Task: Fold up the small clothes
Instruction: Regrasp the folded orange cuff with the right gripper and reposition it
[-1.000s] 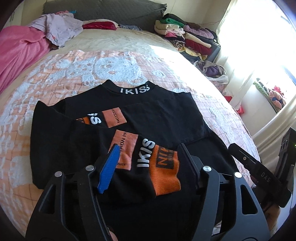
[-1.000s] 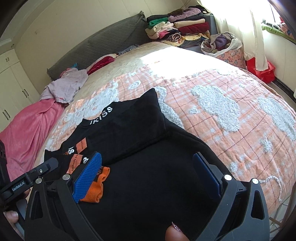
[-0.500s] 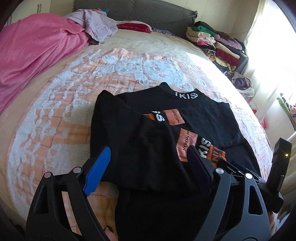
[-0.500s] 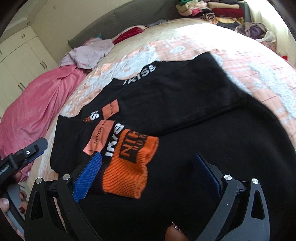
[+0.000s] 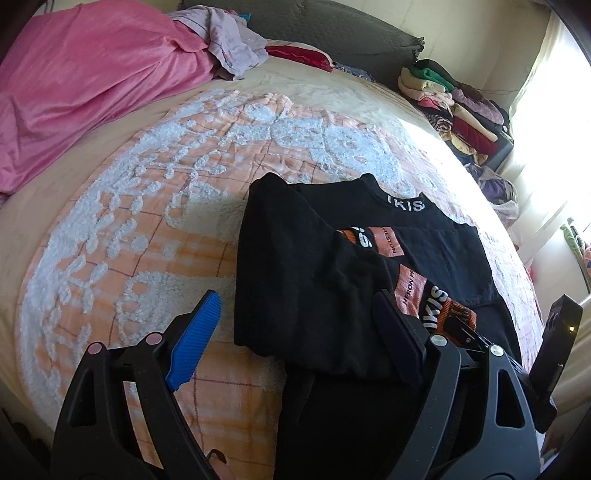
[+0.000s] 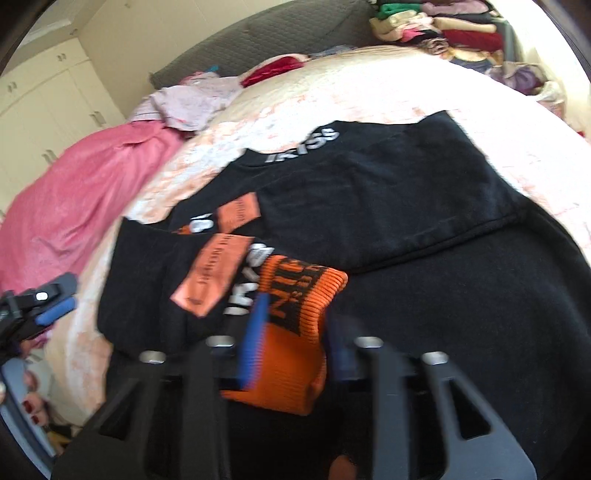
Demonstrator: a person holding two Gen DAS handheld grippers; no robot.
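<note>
One black sweater (image 5: 317, 280) lies on the bed, partly folded, with a sleeve drawn across its front and white lettering on the collar at its far edge. That sleeve ends in an orange ribbed cuff (image 6: 291, 332) with black letters, resting on the near half of the sweater; an orange patch (image 6: 218, 273) sits just beyond the cuff, and a second one (image 6: 238, 212) a little farther toward the collar.

Your right tongs (image 6: 291, 339) are closing around the orange cuff: the blue pad (image 6: 255, 339) touches the cuff's left side and the other pad is at its right side. The view is blurred, so you cannot tell how firmly it is pinched.

Your left tongs (image 5: 295, 332) stand wide apart and hold nothing. Their blue pad (image 5: 195, 339) hangs over the bedspread just left of the sweater, while the dark finger (image 5: 399, 336) is over the sweater's folded sleeve, near its near-left corner.

Under the sweater, the peach checked bedspread (image 5: 147, 206) with fluffy white shapes covers the bed. Beyond the sweater's left side a pink blanket (image 5: 85, 85) lies bunched, with pale lilac clothes (image 5: 229, 44) past it by the grey headboard (image 5: 332, 29). Beyond the sweater's right side a stack of folded clothes (image 5: 450, 107) stands beside the bed.
</note>
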